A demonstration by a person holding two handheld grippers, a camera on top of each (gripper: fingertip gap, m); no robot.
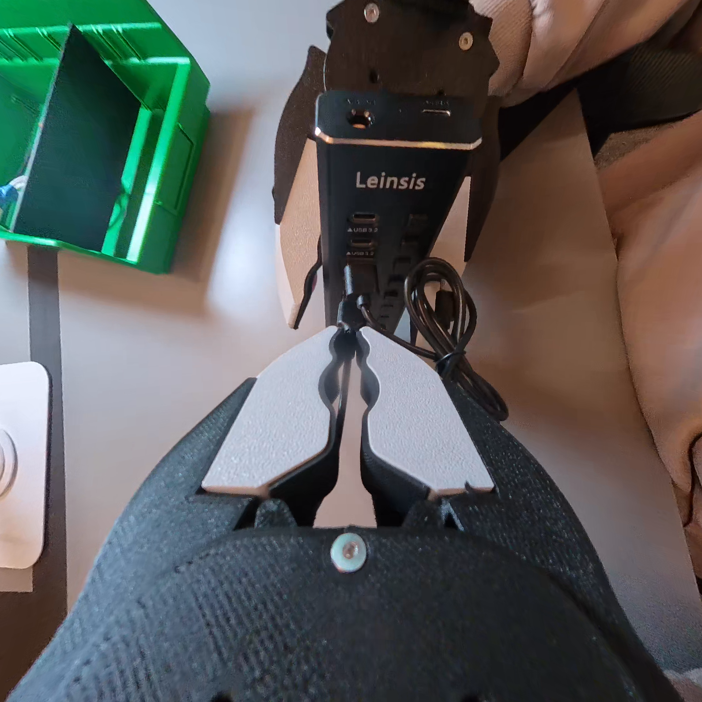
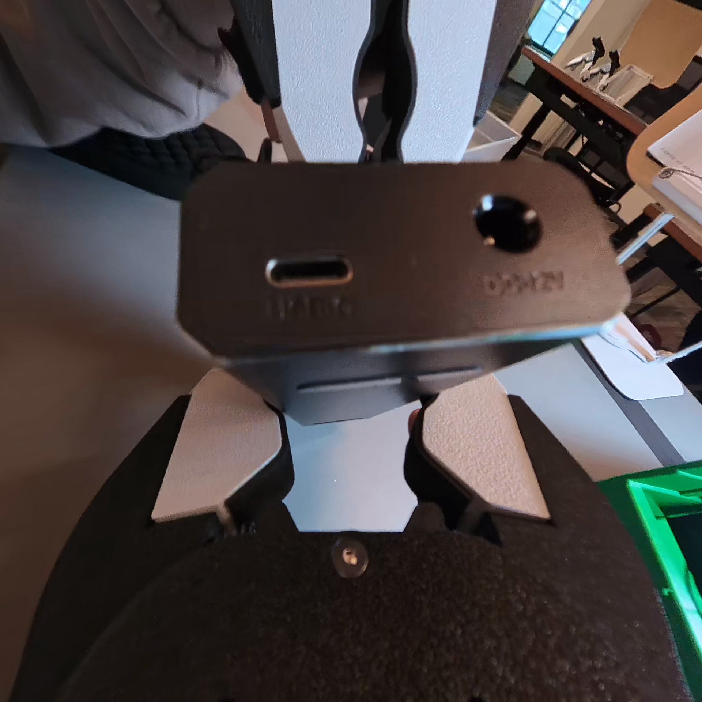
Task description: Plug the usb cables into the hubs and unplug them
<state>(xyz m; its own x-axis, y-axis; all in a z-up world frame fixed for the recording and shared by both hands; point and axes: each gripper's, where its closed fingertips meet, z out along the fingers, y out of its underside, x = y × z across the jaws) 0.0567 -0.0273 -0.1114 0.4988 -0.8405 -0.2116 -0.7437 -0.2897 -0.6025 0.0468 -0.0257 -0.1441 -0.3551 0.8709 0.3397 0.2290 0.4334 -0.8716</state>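
The hub (image 1: pixel 395 212), a long black bar, is held in the air above the table (image 1: pixel 152 361) with its long axis running straight away from the left gripper (image 1: pixel 347 332); its port face is turned up toward the left wrist camera, and its far end cap is pointed at the right gripper (image 2: pixel 351 410). The hub's end is clamped between the right gripper's fingers, seen close and blurred in the right wrist view. The left gripper is clenched on the plug of a black cable (image 1: pixel 448 323) at the hub's near end; the plug is pressed against a port in the left row, but whether it is fully seated cannot be told. The cable's bundled loop is hung just right of the fingertips. A green bin (image 1: pixel 98 152) is seen at upper left, well apart.
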